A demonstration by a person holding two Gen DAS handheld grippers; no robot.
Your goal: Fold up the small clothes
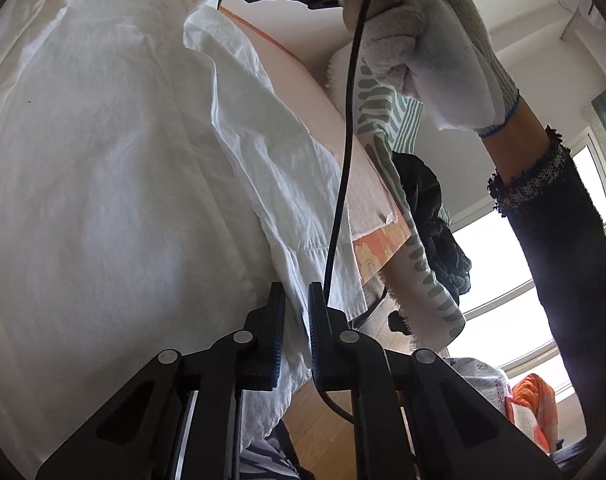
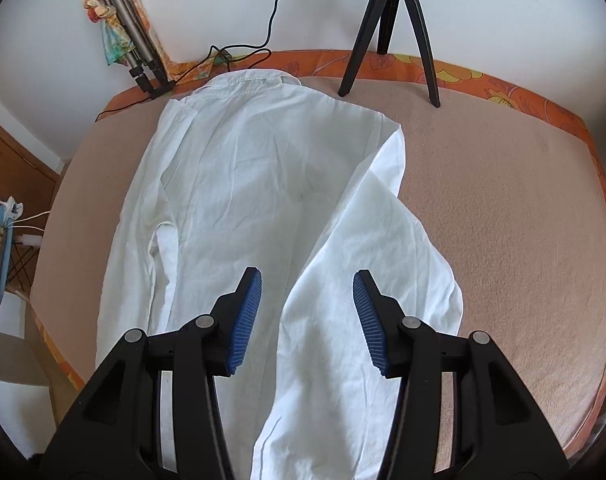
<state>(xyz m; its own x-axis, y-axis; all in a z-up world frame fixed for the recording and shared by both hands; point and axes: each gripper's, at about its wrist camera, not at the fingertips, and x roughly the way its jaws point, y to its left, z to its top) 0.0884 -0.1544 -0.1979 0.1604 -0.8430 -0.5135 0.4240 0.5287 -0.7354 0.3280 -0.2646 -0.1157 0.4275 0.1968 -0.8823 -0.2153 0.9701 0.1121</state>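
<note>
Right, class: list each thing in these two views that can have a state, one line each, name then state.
white shirt: spread on the padded table, back up, one side folded in over it
left gripper: shut on the shirt's edge
right gripper: open, empty, above the shirt
padded table: covered with a pink cloth
black tripod: standing, legs spread
grey tripod: folded, leaning on the wall

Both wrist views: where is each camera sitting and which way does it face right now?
Left wrist: low at the table edge, looking along the left tongs, shut on the white shirt; a gloved hand and dark sleeve show.
Right wrist: above the table, facing down toward the wall; the right tongs are open over the shirt; no hand shows.
Shared: the shirt and the table.
</note>
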